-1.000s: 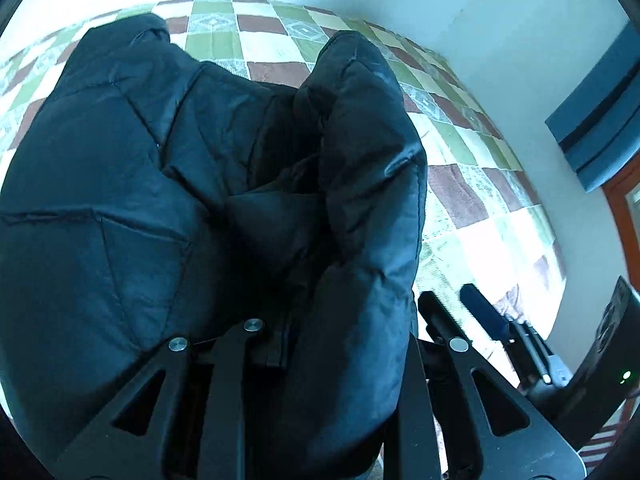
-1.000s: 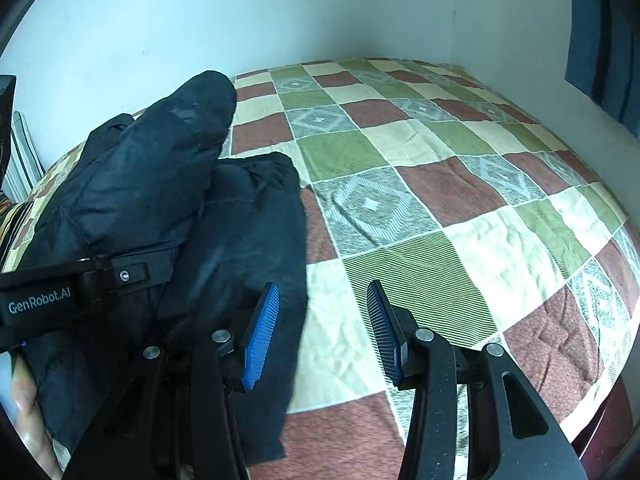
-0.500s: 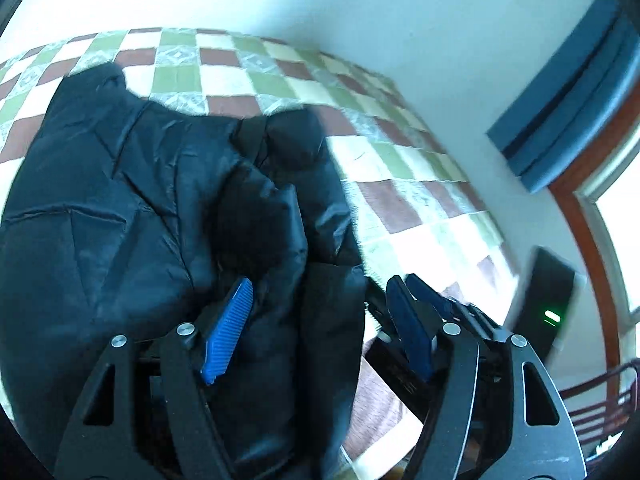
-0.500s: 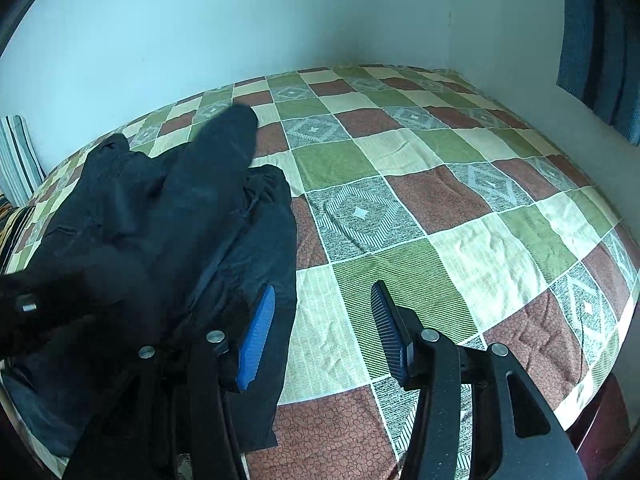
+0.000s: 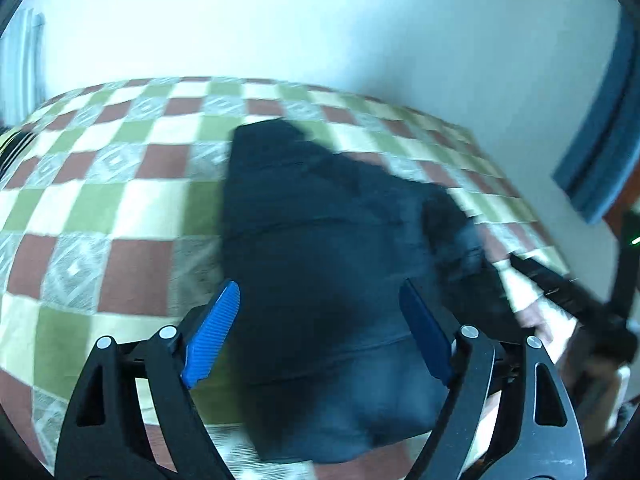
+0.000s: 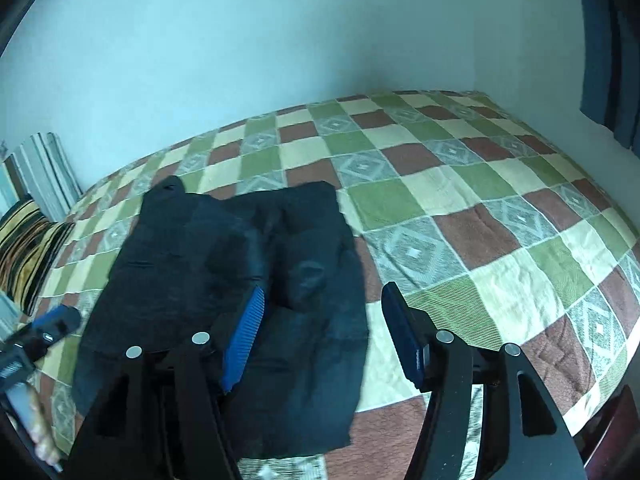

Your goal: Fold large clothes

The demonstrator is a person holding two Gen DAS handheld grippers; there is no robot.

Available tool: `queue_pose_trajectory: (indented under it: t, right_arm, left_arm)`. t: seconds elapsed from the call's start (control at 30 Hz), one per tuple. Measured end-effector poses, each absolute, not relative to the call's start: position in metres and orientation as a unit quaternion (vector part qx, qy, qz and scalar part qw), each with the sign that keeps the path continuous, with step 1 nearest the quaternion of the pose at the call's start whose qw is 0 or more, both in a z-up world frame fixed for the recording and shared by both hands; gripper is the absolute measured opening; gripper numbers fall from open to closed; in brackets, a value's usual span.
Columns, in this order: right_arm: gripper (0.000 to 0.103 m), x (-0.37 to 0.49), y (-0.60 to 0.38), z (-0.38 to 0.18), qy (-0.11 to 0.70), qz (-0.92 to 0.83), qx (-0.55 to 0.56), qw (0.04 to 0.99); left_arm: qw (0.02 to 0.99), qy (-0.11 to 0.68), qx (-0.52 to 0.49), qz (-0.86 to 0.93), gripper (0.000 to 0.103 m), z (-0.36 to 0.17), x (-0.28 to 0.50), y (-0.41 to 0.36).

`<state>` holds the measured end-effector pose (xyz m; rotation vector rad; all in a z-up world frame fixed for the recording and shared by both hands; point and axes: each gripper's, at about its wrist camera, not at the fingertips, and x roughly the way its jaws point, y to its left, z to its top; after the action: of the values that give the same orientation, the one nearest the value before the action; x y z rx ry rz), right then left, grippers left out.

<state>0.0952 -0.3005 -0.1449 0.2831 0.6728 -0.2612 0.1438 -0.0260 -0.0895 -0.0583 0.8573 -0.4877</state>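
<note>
A black padded jacket lies folded in a rough rectangle on the checked bedspread, near the front left. It also shows blurred in the left wrist view. My left gripper is open and empty, raised above the jacket's near edge. My right gripper is open and empty, raised above the jacket's right part. The left gripper's tip shows at the far left of the right wrist view.
The bed fills most of both views and meets pale walls at the back and right. A striped pillow lies at the bed's left end. A blue curtain hangs at the right. The bed's front edge is near.
The left gripper let go of the jacket, opened, and pulled up and back. The jacket dropped flat onto the bed. The right gripper stayed open and rose back as well.
</note>
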Motion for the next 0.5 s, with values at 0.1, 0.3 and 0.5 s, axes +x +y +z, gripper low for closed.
queue_pose_trajectory:
  t: [0.1,0.3,0.5]
  right_arm:
    - [0.065,0.109,-0.284,-0.148,0.342,-0.101,0.134,0.924]
    - [0.065,0.129,-0.265,-0.171,0.388,-0.090,0.130,0.908]
    - [0.051,0.132,-0.265,-0.185,0.408,-0.087,0.144,0.897]
  left_arm:
    - [0.878,0.425,-0.043,-0.216,0.083,-0.107,0.151,-0.005]
    - [0.868,0.432,-0.069,-0.236,0.087,-0.123,0.155,0.002]
    - [0.859,0.440,-0.079,-0.249,0.088,-0.135,0.155,-0.003]
